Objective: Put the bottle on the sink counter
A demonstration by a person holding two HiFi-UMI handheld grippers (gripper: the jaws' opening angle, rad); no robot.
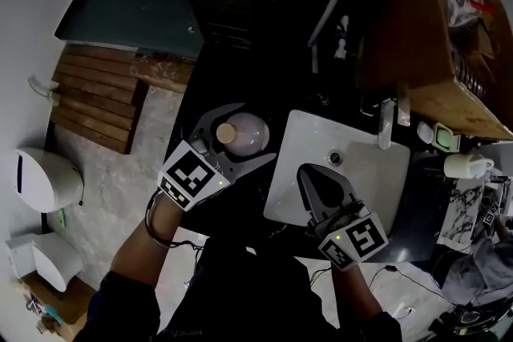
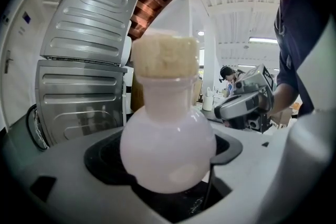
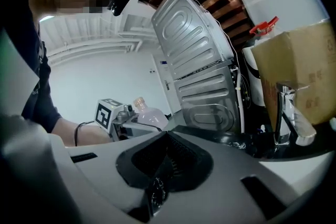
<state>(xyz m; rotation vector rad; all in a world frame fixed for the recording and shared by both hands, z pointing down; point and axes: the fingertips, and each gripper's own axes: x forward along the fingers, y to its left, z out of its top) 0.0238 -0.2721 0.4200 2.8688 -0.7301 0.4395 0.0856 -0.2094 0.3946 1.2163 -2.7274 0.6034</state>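
One bottle (image 1: 243, 132), cork up, is clamped in the left gripper (image 1: 255, 134) over the dark counter (image 1: 272, 84) just beside the sink (image 1: 377, 172); right gripper (image 1: 313, 176) closed, empty

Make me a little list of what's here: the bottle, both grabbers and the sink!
Bottle: round pale pink bottle, cork stopper, upright
Left gripper: shut on the bottle's body
Right gripper: shut, empty, above the basin
Sink: white rectangular basin in a black counter
Bottle resting on counter: cannot tell
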